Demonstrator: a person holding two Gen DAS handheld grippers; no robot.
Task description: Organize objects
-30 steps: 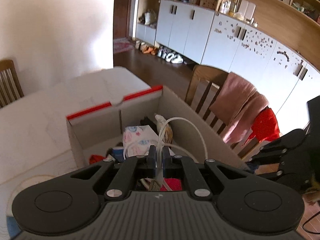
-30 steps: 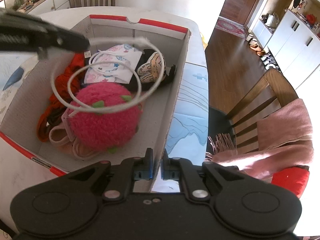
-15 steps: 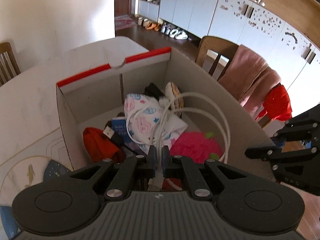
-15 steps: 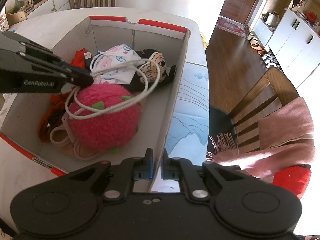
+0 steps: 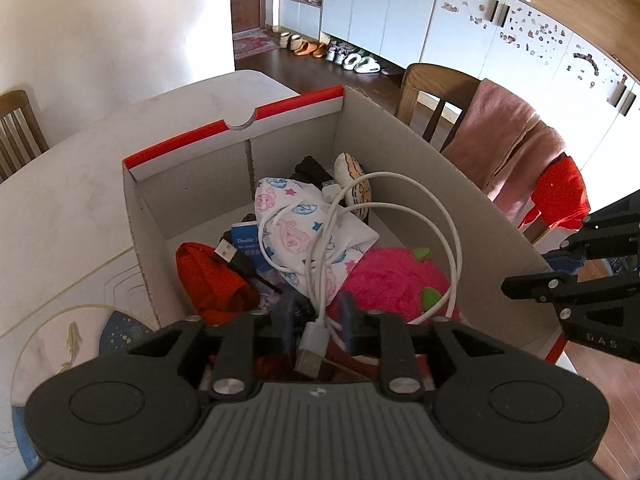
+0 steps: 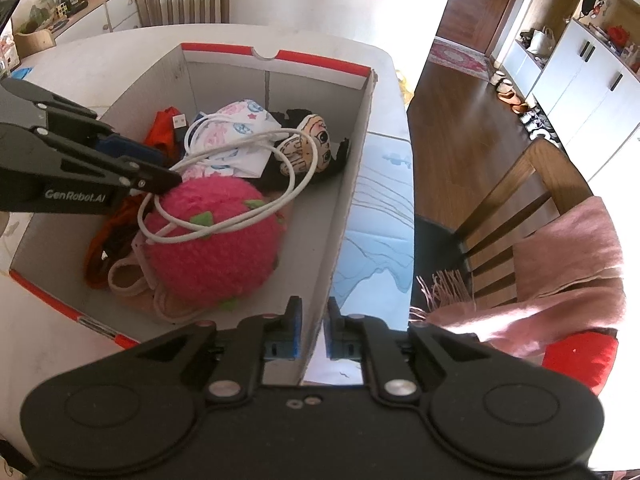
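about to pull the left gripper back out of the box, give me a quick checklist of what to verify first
1. Left gripper letting go: ok, jaws are opening; the white cable still runs between them, pads off it.
2. Cable inside the cardboard box: ok, its loops lie on the pink plush ball and the patterned pouch.
3. Cable free of the fingers: cannot tell, its plug lies right at the jaws and may snag.
4. Right gripper out of the way: ok, it straddles the box's near wall, apart from the cable.
5. Box steady on the table: ok.
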